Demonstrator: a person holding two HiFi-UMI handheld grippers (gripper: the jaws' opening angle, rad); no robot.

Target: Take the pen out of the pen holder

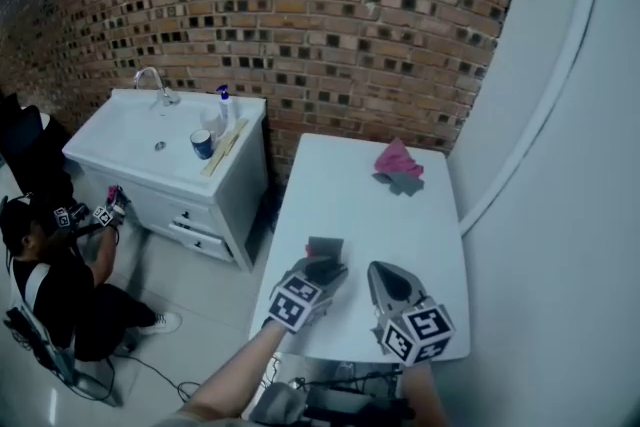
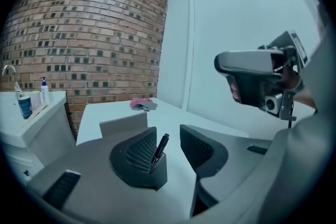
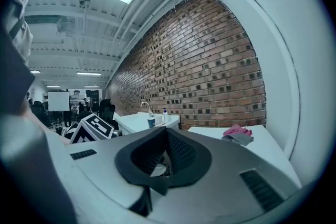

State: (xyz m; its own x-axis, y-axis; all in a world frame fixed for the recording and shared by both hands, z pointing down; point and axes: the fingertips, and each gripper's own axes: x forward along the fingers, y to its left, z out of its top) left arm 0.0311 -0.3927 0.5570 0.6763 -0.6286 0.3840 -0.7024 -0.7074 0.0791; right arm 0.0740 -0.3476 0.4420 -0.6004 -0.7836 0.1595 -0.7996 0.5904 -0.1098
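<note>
Left gripper (image 2: 168, 136) is held with its jaws spread wide and nothing clamped. The pads are set on either side of the pen (image 2: 160, 147), presumably so that the shaft can be closed on above the pen holder (image 2: 157, 173).

Pen is seen standing in the holder, tilted, with its top leaning toward the right jaw. The lower end is sunk in the holder and the upper part is left free for gripping. No pad is seen pressing on it.

Holder is dark and hard to separate from the left jaw beside it. A grey block (image 2: 123, 124) is noted just beyond the holder.

Right gripper (image 3: 166, 135) is held to the right of the holder, not touching it, with its jaws closed together on nothing. It is judged to be parked clear so that the left is not obstructed.

Holder is carried on a white table (image 1: 350, 190). A pink cloth (image 1: 397, 157) lies at the table end far beyond the holder. A sink cabinet (image 1: 170, 150) stands well to the holder's left, off the table.

Removal is judged not yet begun.
</note>
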